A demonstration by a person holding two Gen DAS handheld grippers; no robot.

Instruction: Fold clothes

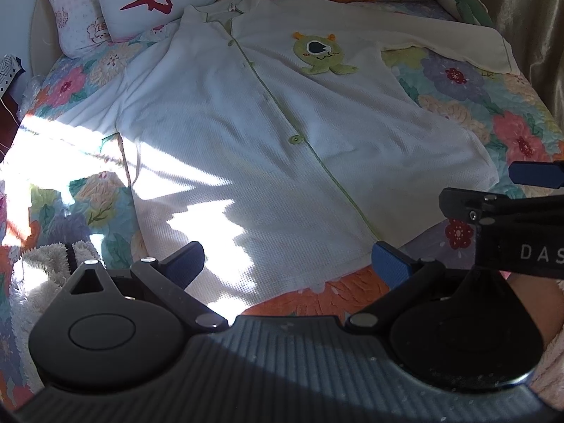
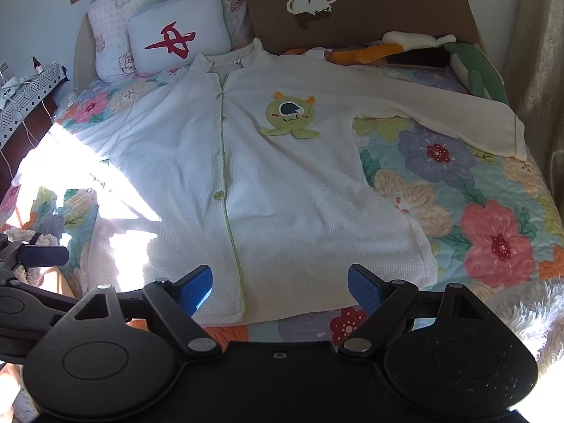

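Flat on floral quilt (image 2: pixel 458 190): white waffle pyjama top (image 2: pixel 282 183), green monster patch (image 2: pixel 289 115).

Shirt (image 2: pixel 275 183) lies on bed (image 2: pixel 493 194) (pillows (image 2: pixel 176 42) behind).

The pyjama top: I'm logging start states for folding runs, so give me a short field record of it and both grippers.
garment: white pyjama top, spread flat, front up, buttoned
surface: floral quilt on a bed
collar: toward the pillows
sleeve: one sleeve stretched out sideways
patch: green monster patch on chest
left gripper: jaws open, over the hem, holding nothing
right gripper: jaws open, over the hem, holding nothing
folding: not started
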